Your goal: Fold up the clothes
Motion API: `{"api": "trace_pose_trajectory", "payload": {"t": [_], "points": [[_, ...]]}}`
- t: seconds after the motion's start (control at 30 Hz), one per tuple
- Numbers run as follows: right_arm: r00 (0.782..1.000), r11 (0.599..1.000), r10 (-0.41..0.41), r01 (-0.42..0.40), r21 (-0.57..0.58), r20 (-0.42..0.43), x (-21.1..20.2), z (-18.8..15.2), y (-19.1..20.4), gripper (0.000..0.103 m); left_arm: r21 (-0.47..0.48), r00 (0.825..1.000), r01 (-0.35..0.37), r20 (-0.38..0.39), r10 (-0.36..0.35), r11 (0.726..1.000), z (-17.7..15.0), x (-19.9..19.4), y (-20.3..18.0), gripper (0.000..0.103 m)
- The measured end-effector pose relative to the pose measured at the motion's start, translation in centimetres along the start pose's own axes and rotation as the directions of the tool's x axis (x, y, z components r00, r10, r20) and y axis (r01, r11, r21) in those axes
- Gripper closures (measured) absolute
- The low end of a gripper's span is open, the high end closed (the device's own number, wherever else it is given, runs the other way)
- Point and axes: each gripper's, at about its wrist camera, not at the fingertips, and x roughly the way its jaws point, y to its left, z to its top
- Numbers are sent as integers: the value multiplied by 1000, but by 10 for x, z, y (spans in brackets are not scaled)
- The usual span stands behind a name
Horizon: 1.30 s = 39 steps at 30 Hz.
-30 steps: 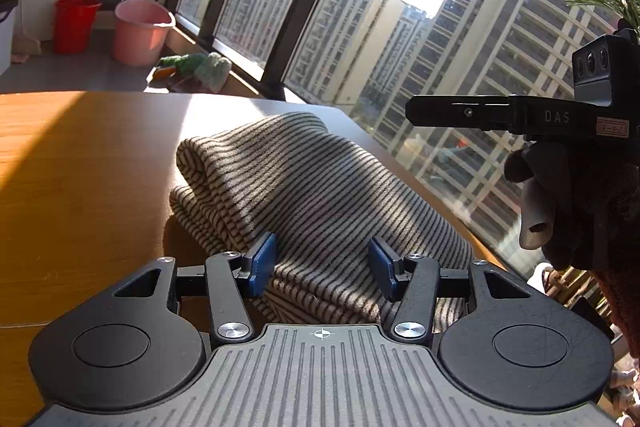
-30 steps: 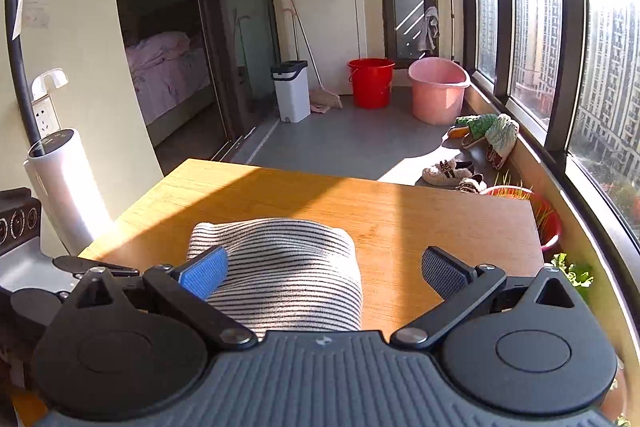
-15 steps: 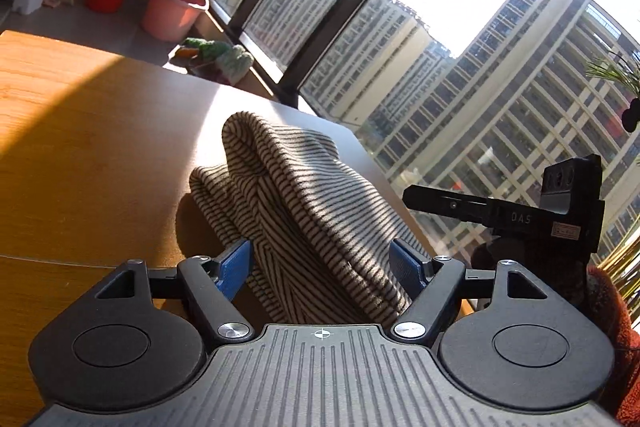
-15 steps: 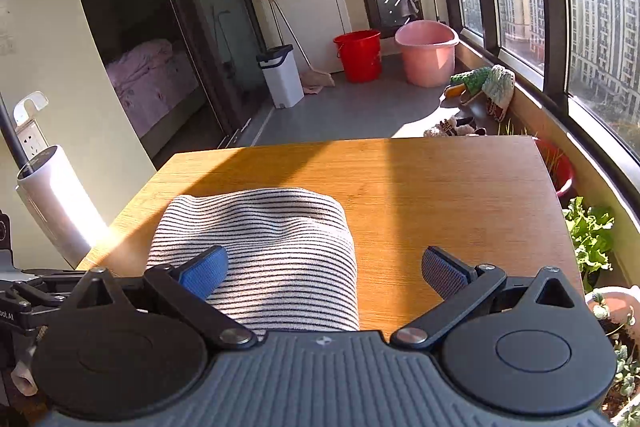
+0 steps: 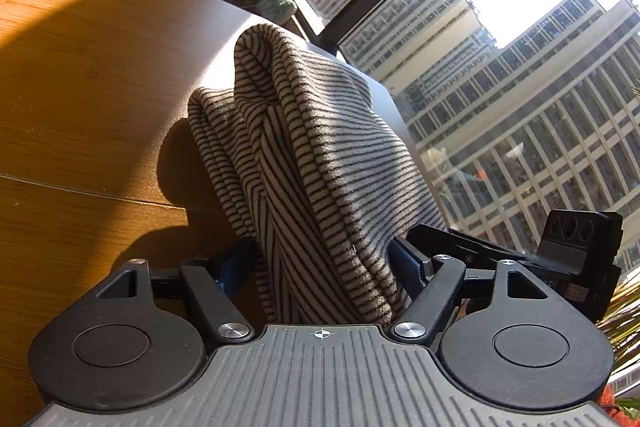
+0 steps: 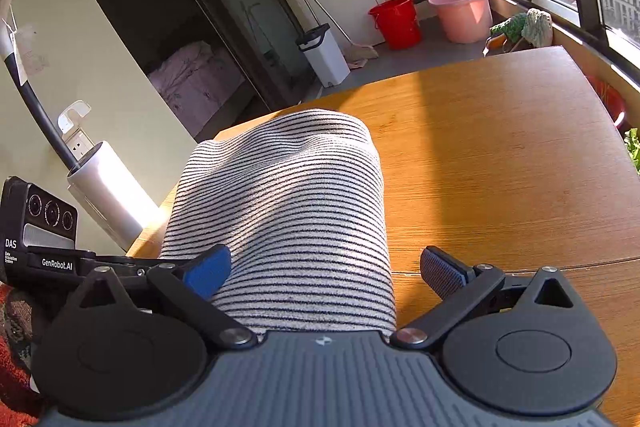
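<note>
The wooden tabletop (image 6: 500, 163) spreads ahead of both tools, half in sun and half in shade. On it lies the folded striped garment (image 6: 288, 211), a thick bundle of several layers with its near end reaching back between the fingers of each tool.

The left tool (image 5: 324, 259) straddles the garment's near end; its 2 blue-padded fingers (image 5: 408, 261) sit close at either side of the cloth, and its jaws have just been closing. Whether the pads actually press on the fabric cannot be told.

The right tool (image 6: 324, 271) has its jaws wide, having just been closing a little. Its left blue pad (image 6: 208, 271) lies against the garment's edge, while the right pad (image 6: 442, 273) stands clear over bare wood just beside the cloth, so nothing is gripped.

Beyond the far edge, a pink bucket (image 6: 460, 9) stands beside a red bucket (image 6: 396, 21) on the floor.
</note>
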Motion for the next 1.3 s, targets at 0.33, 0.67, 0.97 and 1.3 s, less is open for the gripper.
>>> {"api": "trace_pose_trajectory", "payload": {"t": [0.33, 0.67, 0.97, 1.3], "points": [[999, 985, 26, -33, -170, -46, 111, 51, 91, 21, -53, 980, -136, 140, 143, 989, 53, -63, 90, 36], [1000, 992, 17, -17, -125, -2, 199, 87, 117, 19, -84, 953, -182, 229, 197, 980, 106, -77, 151, 30], [999, 989, 33, -36, -140, -22, 190, 83, 112, 19, -47, 952, -197, 228, 203, 979, 95, -71, 135, 27], [1000, 974, 7, -13, -228, -27, 181, 84, 121, 19, 106, 882, -232, 441, 164, 967, 117, -115, 69, 33]]}}
